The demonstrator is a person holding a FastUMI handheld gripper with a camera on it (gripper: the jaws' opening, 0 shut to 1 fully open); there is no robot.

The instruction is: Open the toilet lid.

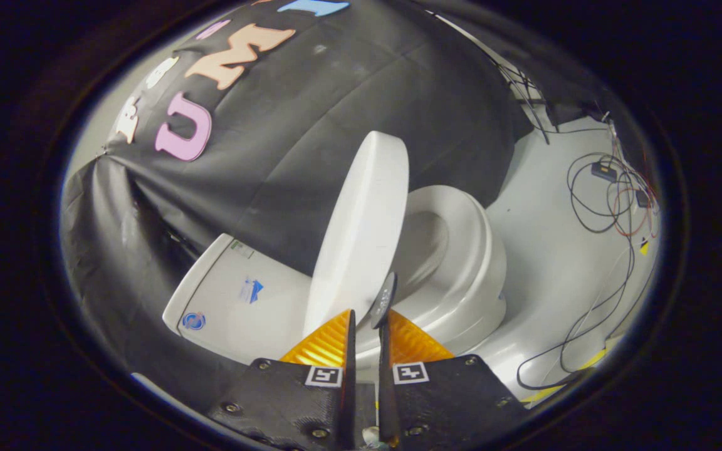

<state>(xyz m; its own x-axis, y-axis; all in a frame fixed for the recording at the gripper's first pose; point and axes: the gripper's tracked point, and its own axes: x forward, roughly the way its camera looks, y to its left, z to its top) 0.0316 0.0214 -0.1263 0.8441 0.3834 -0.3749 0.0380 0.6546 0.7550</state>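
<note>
Gripper view: the black cloth wall (348, 125) of the booth takes up the background, draped in folds behind the toilet. A pale floor (549, 250) spreads to one side of the toilet bowl. The toilet (461, 294) is white, seen tilted by the camera's roll, with its cistern (235, 300) against the cloth; the cistern carries small stickers, not legible. The toilet lid (364, 232) is raised, standing roughly on edge and well apart from the seat (467, 225), whose ring and the bowl opening below it are exposed. The lid's free rim points away from the fingers; its hinge end lies just ahead of them. Loose cables (605, 200) in dark and reddish loops lie on the floor beyond the bowl, with two small dark boxes among them, and further cable runs down past a strip of yellow tape (586, 363). Gripper (366, 322): fingers drawn close with only a narrow gap between them, nothing visibly pinched between. A small dark oval tab (384, 299) stands just ahead of one fingertip, next to the lid's lower edge; contact with the lid cannot be told.
</note>
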